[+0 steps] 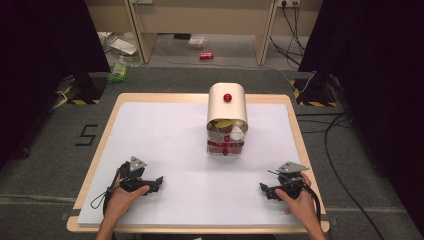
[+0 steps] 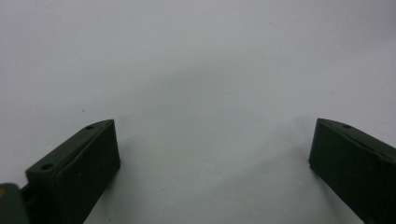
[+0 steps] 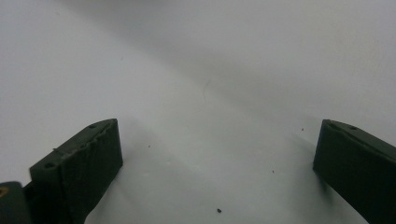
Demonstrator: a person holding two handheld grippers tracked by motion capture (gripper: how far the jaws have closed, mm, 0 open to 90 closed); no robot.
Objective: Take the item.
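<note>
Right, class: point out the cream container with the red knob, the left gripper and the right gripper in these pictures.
cream container (image 1: 227, 107), high view, on its curved lid below the red knob.
left gripper (image 1: 156, 182), high view, between its fingertips.
right gripper (image 1: 263, 191), high view, between its fingertips.

The setting was a laboratory recording station: a white-topped table (image 1: 165, 135) stood on grey carpet (image 1: 45, 165) marked with a taped numeral (image 1: 86, 135), flanked by black curtains (image 1: 45, 40), hazard-striped stand bases (image 1: 80, 101) and loose floor cables (image 1: 340, 150).

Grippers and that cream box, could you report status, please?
Left gripper open, empty. Right gripper open, empty. Cream round-topped box with red knob untouched, mid-table. Nothing between.
</note>
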